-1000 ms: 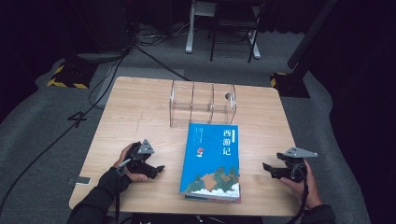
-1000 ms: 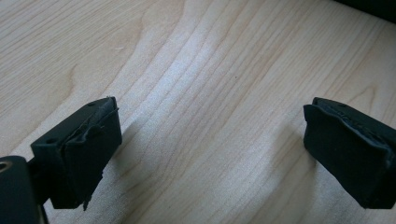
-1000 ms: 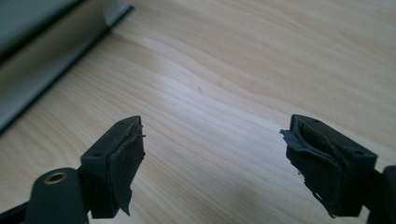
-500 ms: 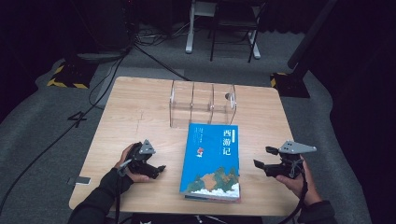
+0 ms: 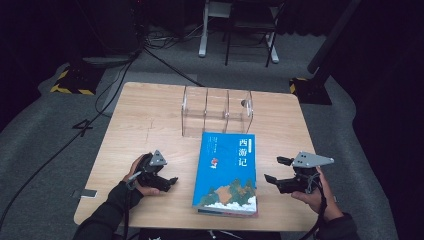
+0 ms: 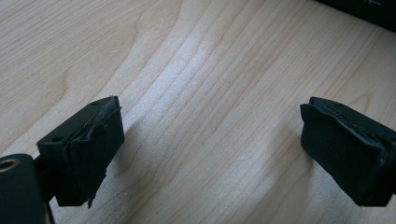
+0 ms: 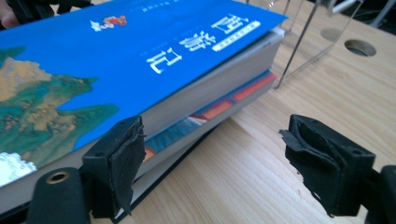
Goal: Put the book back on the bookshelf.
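A thick blue-covered book (image 5: 227, 172) lies on top of a stack at the middle front of the wooden table (image 5: 145, 120). In the right gripper view the blue book (image 7: 116, 51) rests on a thinner book with a colourful spine (image 7: 224, 105). My right gripper (image 5: 276, 170) hovers just right of the stack, pointing at its side. Its jaws stand open (image 7: 219, 158) and nothing is between them. My left gripper (image 5: 169, 181) rests low on the table left of the stack, open over bare wood (image 6: 210, 149).
A clear acrylic rack (image 5: 217, 110) with several slots stands right behind the books. A round hole (image 7: 359, 46) is in the tabletop near it. The table's front edge runs close under both hands. Cables and chair legs (image 5: 250, 45) are on the floor beyond.
My right gripper has risen off the table and moved left, closer to the side of the book stack. The left gripper and the books have stayed put.
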